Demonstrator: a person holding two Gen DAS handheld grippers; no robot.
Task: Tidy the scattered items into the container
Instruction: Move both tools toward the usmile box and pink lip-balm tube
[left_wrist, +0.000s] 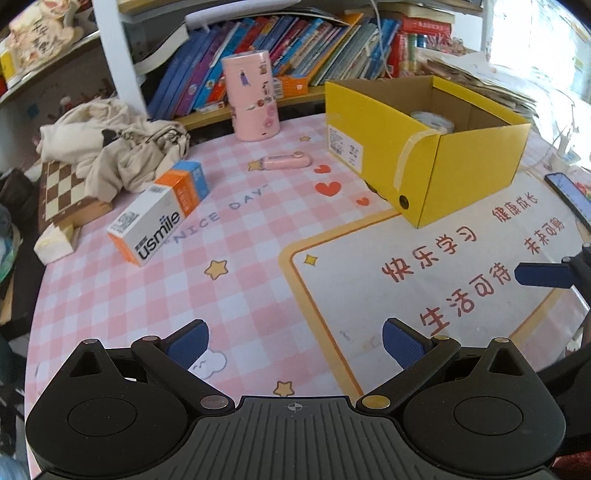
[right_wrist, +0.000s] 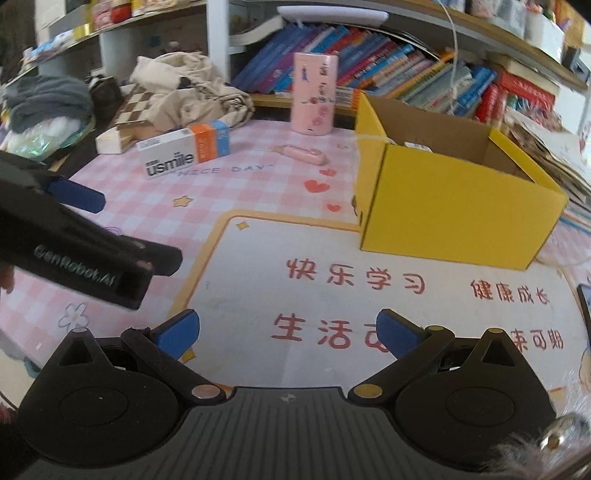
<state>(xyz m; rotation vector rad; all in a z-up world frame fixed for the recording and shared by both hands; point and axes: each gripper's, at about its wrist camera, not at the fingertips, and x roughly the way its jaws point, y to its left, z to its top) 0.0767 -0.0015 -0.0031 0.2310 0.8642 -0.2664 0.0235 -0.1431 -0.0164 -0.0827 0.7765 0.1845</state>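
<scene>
Both grippers are held low over the printed mat (left_wrist: 258, 280), the left gripper (left_wrist: 293, 345) and right gripper (right_wrist: 288, 332) each spread wide with nothing between the blue pads. Bare mat is seen ahead of both. Beyond it, the yellow box (left_wrist: 461, 173) stands open-topped, a round tin (left_wrist: 432, 122) inside. Left of the box, well apart, the usmile carton (left_wrist: 159, 218) and pink tool (left_wrist: 284, 161) lie flat; the pink canister (left_wrist: 251, 96) stands upright near the mat's far edge.

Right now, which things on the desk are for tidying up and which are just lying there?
For the job: yellow box, usmile box, pink pen-shaped gadget, pink canister.
Just lying about: clothes, chessboard, books, phone.
</scene>
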